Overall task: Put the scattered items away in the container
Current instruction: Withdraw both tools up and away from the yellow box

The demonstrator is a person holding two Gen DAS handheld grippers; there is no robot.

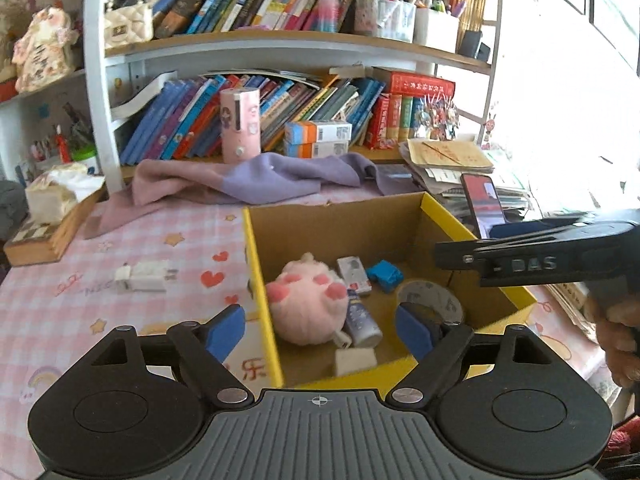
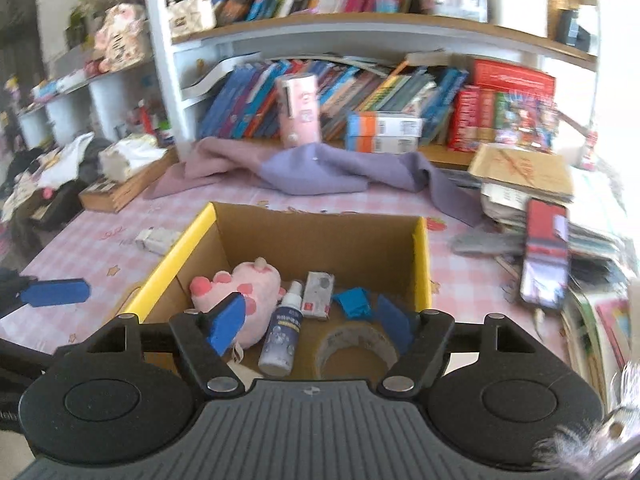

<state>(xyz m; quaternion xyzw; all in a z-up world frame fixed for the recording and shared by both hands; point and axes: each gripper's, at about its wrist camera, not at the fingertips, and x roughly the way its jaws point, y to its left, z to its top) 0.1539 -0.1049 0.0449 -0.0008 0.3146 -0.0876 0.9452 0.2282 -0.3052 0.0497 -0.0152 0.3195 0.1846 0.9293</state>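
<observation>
hovering tools (image 1: 320, 330) apart above yellow-rimmed box (image 1: 256, 264)

Bright daylight floods in right of the bookshelf (image 1: 280, 44), blowing that side out to white. The right wrist view is motion-blurred throughout; both bend strongly at their edges.
</observation>
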